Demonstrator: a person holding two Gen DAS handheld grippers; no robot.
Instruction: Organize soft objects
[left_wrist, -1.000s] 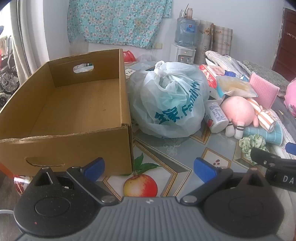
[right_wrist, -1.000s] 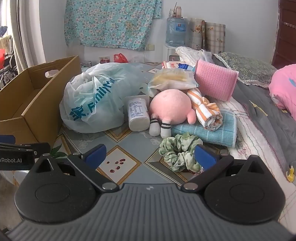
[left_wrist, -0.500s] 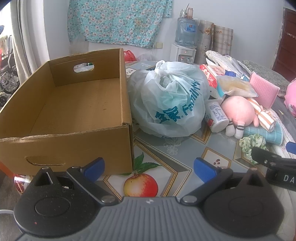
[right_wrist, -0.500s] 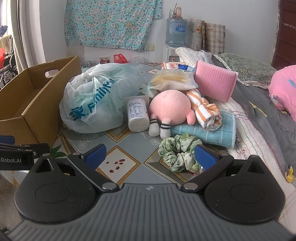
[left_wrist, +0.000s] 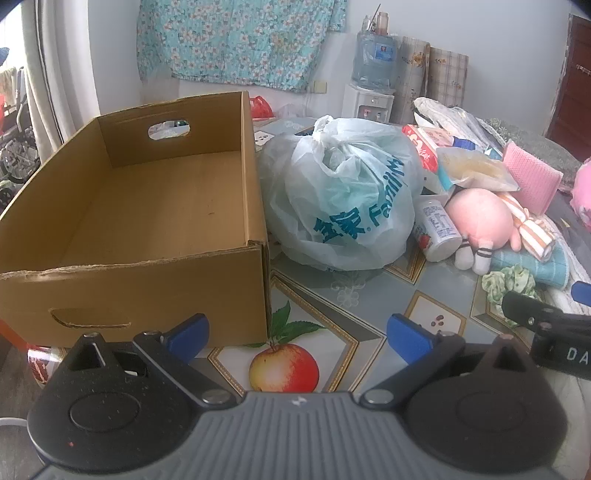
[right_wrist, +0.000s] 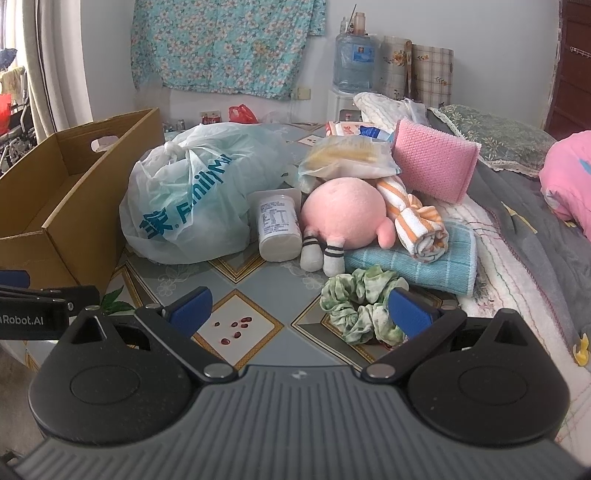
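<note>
An empty cardboard box (left_wrist: 155, 206) (right_wrist: 66, 192) stands at the left on the patterned table. Right of it lies a tied plastic bag (left_wrist: 343, 199) (right_wrist: 192, 199). Beyond are a pink plush toy (right_wrist: 343, 214) (left_wrist: 480, 218), an orange-striped rolled cloth (right_wrist: 413, 218), a folded blue towel (right_wrist: 424, 266), a green scrunchie (right_wrist: 358, 302) (left_wrist: 509, 280) and a pink knitted cloth (right_wrist: 432, 166). My left gripper (left_wrist: 295, 332) is open above the table in front of the box. My right gripper (right_wrist: 299, 310) is open, its right fingertip beside the scrunchie; neither holds anything.
A white bottle (right_wrist: 279, 229) lies between bag and plush toy. A clear packet (right_wrist: 347, 158) rests on the plush. A bed with a grey quilt (right_wrist: 524, 221) borders the table at right. A water dispenser (right_wrist: 354, 66) stands by the far wall.
Both grippers have drifted only slightly; the right one has edged a little closer to the scrunchie. Nothing was taken hold of or let go.
</note>
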